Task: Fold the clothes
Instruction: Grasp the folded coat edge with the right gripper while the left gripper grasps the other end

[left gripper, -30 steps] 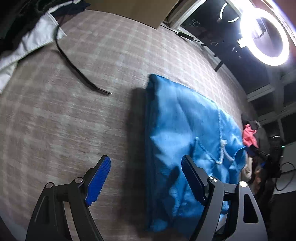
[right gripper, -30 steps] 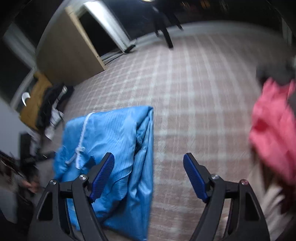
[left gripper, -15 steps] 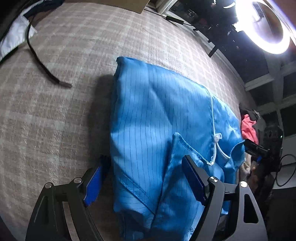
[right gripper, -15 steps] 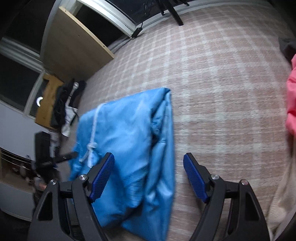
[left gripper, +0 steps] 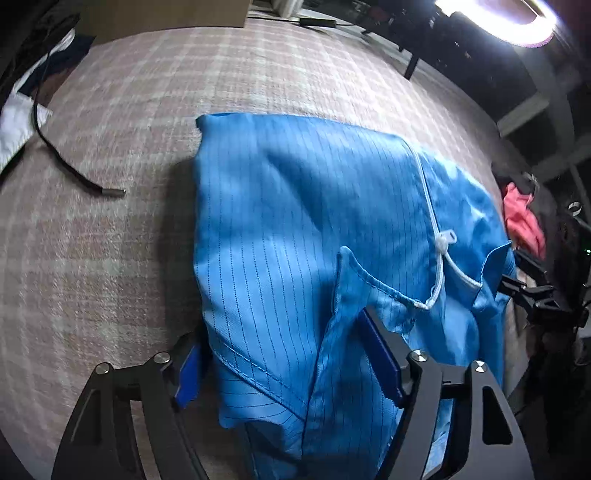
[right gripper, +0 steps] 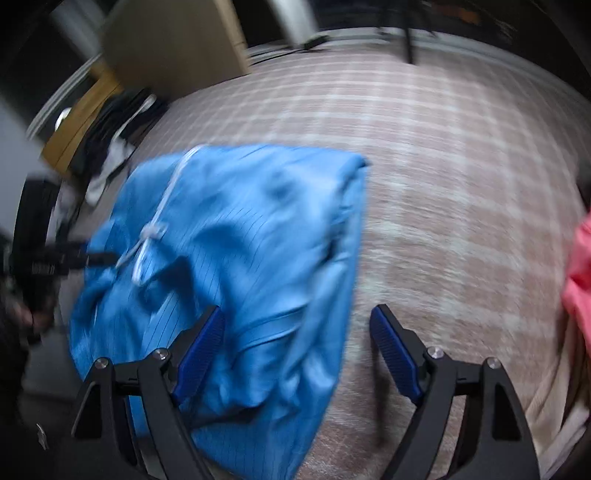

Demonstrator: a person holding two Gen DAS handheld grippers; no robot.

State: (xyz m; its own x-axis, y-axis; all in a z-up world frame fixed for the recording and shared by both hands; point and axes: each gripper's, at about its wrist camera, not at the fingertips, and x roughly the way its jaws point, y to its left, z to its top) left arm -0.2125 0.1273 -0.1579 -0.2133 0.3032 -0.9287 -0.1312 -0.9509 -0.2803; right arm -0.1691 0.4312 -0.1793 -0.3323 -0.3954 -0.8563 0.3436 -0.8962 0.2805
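A folded blue garment (left gripper: 314,206) with a white zipper cord (left gripper: 439,243) lies flat on a pink plaid surface (left gripper: 110,240). My left gripper (left gripper: 284,363) points down at its near corner. Its jaws are closing with the cloth's edge layers between them, and a wide gap still shows, so the pads do not pinch. In the right wrist view the same garment (right gripper: 240,229) is blurred. My right gripper (right gripper: 297,354) stands open astride its near right edge, one finger over the cloth and the other over the bare plaid (right gripper: 443,221).
A black cable (left gripper: 66,166) and white cloth (left gripper: 14,122) lie at the left. A pink garment (left gripper: 521,218) sits in a pile at the right edge, also visible as pink cloth (right gripper: 580,273). A ring light (left gripper: 517,22) glares at the top right. A wooden panel (right gripper: 173,48) stands behind.
Both grippers have slid over the blue garment from its two sides. The left jaws now straddle its near corner and stand slightly narrower. The right gripper has rolled and stays wide.
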